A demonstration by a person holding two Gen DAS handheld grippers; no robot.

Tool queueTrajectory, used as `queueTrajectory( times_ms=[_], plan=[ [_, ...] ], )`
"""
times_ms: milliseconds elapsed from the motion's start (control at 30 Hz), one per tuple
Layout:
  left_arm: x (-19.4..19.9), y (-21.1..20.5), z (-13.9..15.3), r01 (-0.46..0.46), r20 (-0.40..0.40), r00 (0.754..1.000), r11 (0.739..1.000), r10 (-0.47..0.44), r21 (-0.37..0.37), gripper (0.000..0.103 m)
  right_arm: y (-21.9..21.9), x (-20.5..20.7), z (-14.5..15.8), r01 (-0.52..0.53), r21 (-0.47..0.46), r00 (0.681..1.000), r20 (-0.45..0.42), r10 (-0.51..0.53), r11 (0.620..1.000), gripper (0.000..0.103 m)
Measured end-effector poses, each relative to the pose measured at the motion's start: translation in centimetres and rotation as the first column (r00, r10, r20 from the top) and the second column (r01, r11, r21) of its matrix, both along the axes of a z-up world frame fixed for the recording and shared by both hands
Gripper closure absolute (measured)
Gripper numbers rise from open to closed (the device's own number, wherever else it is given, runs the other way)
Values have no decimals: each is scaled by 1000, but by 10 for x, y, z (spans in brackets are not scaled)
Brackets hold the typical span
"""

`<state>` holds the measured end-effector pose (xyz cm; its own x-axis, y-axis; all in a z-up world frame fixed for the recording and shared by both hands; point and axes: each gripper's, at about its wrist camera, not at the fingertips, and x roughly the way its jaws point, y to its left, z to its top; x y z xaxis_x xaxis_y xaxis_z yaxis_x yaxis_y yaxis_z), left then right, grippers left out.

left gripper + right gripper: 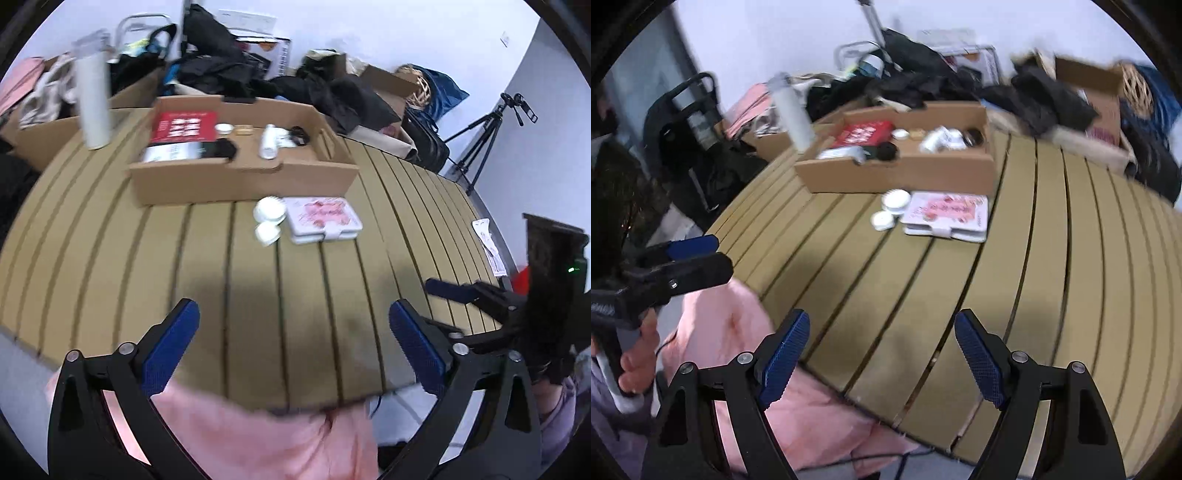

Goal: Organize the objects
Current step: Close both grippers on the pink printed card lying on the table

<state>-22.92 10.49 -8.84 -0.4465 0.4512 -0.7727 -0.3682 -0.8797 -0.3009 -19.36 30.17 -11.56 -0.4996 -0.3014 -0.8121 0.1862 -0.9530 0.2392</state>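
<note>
Both the left hand-held gripper [293, 347] and right hand-held gripper [882, 356] gape empty, well short of the case [320, 218] and jars [269, 211] ahead beside the box [243, 181]; light, rigid, likely slippery—pinch edges.

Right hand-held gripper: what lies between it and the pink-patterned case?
Only bare slatted table lies between the open right hand-held gripper and the pink-patterned case, shown in the right wrist view.

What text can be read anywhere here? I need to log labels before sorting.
No text can be read.
Red card in the cardboard box: white blocks of print, blurred.
Pink-patterned white case on the slatted table: print too blurred.
White box behind: side print too small.
</note>
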Motion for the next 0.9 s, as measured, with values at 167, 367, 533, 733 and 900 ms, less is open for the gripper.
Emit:
queueTrajectory(
  times_ms=[167, 367, 533, 733, 900],
  plan=[
    [-66, 33, -41, 9, 94, 996, 1000, -8, -10, 62, 26, -56, -28, 107, 27, 994, 20, -108, 994, 53],
    [-111, 60, -70, 12, 183, 983, 998, -24, 69, 59, 41, -120, -52, 156, 14, 987, 35, -157, 988, 61],
    [-128, 85, -84, 43, 215, 975, 999, -49, 32, 59, 45, -144, -71, 184, -17, 981, 61, -183, 983, 70],
    [-96, 91, -79, 130, 213, 967, 990, -138, 49, 59, 58, -120, -69, 218, -19, 973, 83, -216, 976, 82],
    [-39, 83, -78, 220, 257, 935, 968, -245, 122, 57, 53, -64, -57, 163, -57, 982, 111, -156, 985, 83]
  ],
)
